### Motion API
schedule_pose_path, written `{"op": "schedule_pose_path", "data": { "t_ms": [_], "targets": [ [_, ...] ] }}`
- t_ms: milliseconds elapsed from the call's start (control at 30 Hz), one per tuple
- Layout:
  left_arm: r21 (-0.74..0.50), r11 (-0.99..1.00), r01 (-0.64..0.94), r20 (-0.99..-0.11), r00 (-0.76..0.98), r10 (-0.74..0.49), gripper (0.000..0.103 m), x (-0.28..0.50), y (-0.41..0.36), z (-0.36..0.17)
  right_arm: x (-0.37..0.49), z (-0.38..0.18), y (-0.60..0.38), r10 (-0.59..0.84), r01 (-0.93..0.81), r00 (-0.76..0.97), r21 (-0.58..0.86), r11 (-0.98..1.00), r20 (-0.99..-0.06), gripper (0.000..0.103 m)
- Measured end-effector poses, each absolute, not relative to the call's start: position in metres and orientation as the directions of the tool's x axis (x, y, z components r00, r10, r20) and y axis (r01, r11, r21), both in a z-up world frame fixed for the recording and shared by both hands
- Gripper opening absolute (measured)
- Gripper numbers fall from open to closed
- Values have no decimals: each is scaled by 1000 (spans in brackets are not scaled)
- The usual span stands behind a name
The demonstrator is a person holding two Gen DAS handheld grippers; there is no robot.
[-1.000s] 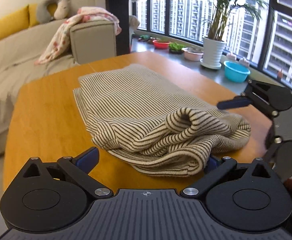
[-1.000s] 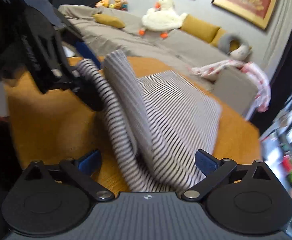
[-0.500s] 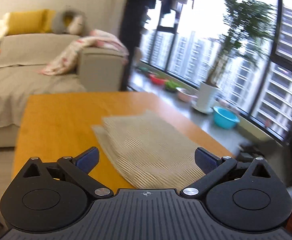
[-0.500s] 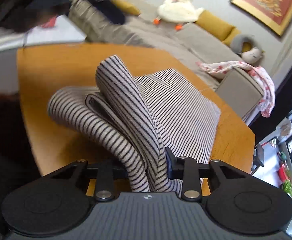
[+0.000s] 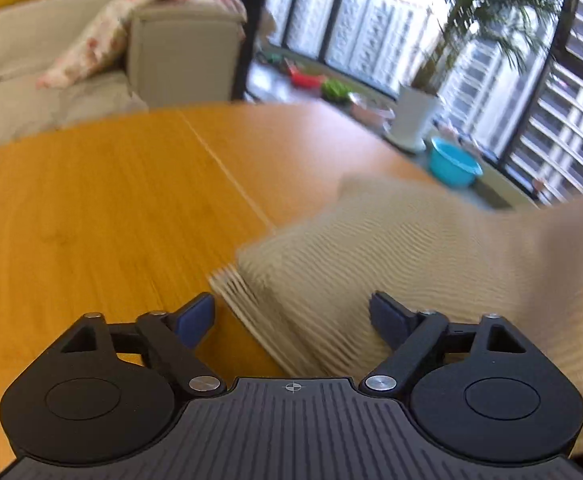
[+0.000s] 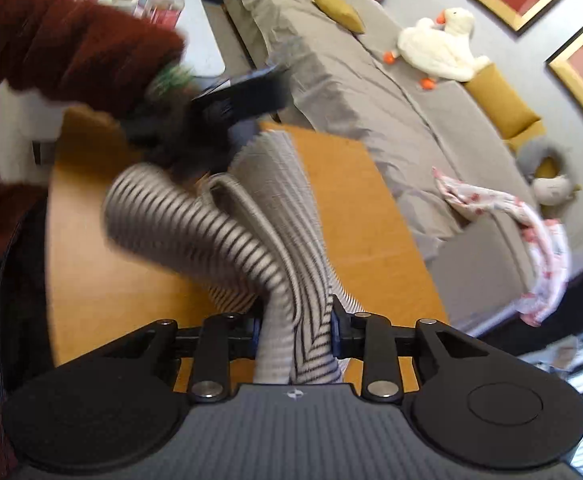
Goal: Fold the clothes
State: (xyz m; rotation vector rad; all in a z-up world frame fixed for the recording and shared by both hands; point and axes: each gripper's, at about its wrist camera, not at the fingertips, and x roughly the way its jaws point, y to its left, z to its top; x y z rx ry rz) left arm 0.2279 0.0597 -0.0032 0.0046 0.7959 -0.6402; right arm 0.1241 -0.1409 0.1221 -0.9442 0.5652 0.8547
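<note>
A cream and dark striped garment (image 5: pixel 391 248) lies folded on the orange wooden table (image 5: pixel 103 216), blurred by motion. My left gripper (image 5: pixel 291 316) is open, its fingers either side of the garment's near corner, holding nothing. My right gripper (image 6: pixel 293 330) is shut on a bunched fold of the striped garment (image 6: pixel 275 248) and holds it lifted off the table (image 6: pixel 371 220). The left gripper (image 6: pixel 235 100) shows in the right wrist view, blurred, above the far end of the cloth.
A grey sofa (image 6: pixel 391 92) with a white plush goose (image 6: pixel 439 48) and a floral blanket (image 6: pixel 531 240) stands beyond the table. A potted plant (image 5: pixel 415 120) and a teal bowl (image 5: pixel 453 162) sit on the window ledge. A red-sleeved arm (image 6: pixel 63 48) is at the left.
My right gripper shut on the garment's fold and lifted it higher. My left gripper swung up and away, then came back low over the garment's near corner, still open.
</note>
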Motion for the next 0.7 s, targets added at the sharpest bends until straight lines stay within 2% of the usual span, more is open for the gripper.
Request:
{"op": "schedule_pose_path", "data": {
  "t_ms": [33,167,267,300,333,433,633,700],
  "targets": [
    [-245,802,545,-659,513,-550,83,228,63,-4,140,128,-137,392,-842,537,-445,305,-747,32],
    [-237,764,600,-661,477,-579,76,223,71,-4,227,83,-122,442,-919,381,-279,280,-812,46],
    [-235,779,581,-669,485,-564,77,220,80,-4,273,50,-120,490,-935,319,-186,301,-811,68],
    [-235,793,563,-672,495,-551,78,220,83,-3,286,46,-125,520,-931,308,-138,339,-796,78],
    [-234,806,544,-675,506,-537,81,219,87,-3,294,44,-133,548,-924,298,-91,372,-782,85],
    [-225,832,507,-648,560,-516,93,212,103,10,297,38,-157,584,-884,323,-17,468,-745,89],
    [-250,813,525,-502,648,-573,98,197,115,59,275,49,-192,580,-771,478,1,636,-660,90],
    [-246,793,557,-477,643,-599,100,193,107,66,276,52,-203,556,-716,546,-5,698,-626,90]
  ]
}}
